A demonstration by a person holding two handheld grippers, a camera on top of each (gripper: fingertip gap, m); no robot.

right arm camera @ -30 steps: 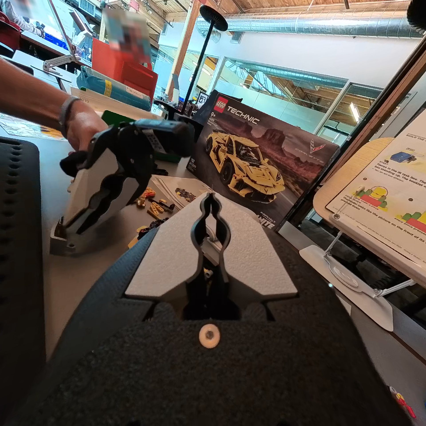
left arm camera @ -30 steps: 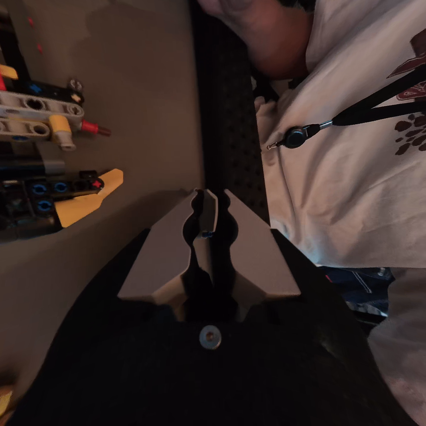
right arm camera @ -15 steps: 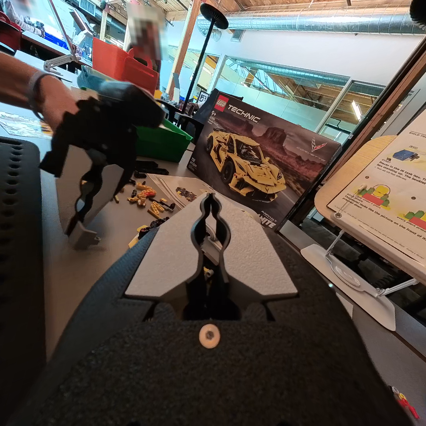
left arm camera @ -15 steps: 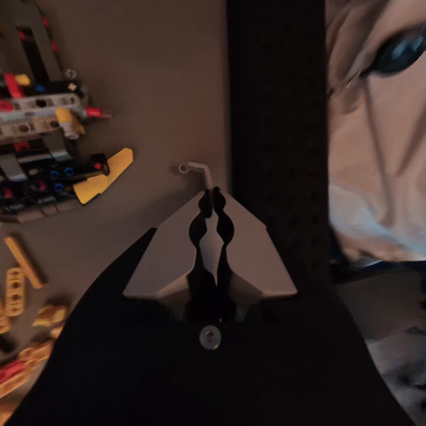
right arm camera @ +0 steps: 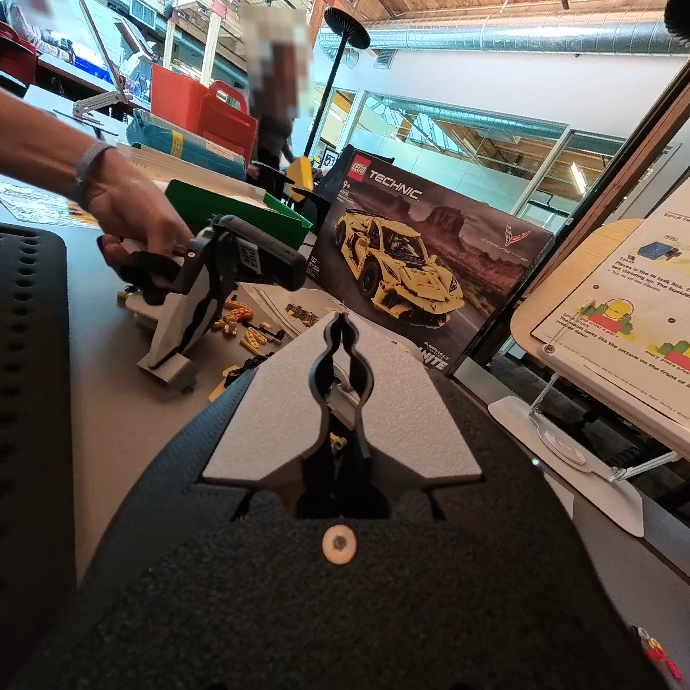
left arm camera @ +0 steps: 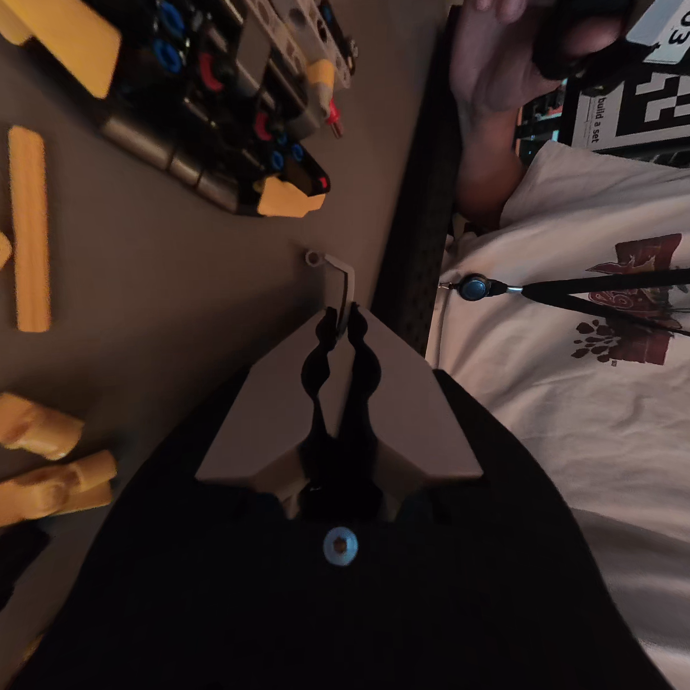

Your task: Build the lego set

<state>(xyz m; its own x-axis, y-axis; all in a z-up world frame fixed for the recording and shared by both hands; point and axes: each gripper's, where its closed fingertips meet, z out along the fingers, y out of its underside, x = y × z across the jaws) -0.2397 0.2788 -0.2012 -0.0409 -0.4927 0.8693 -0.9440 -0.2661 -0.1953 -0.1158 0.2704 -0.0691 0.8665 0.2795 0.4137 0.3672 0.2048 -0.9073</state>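
Note:
In the left wrist view my left gripper [left arm camera: 340, 313] points down at the grey table. It is shut on one end of a small light grey bent piece [left arm camera: 336, 267]. The rest of the piece sticks out past the tips, close to the table. The part-built model [left arm camera: 231, 93], black and grey with yellow panels and blue pins, lies up and to the left. In the right wrist view my right gripper [right arm camera: 340, 319] is shut and empty, held above the table. The left gripper [right arm camera: 175, 336] also shows there, at the left, tips down by the table.
Loose yellow beams [left arm camera: 28, 227] lie left of the left gripper. A black mat [left arm camera: 410, 224] runs along the table's near edge by a person's white shirt. Loose pieces [right arm camera: 242, 325], an open booklet [right arm camera: 295, 306], the set's box [right arm camera: 422, 269], a green tray [right arm camera: 231, 213] and a sheet on a stand [right arm camera: 616, 328] are beyond the right gripper. My right fingertips sit around 20 cm from my left ones.
The left gripper has swung from a slant to point down at the table and moved nearer the model. The grey piece now sticks out past its tips. The right gripper has not moved.

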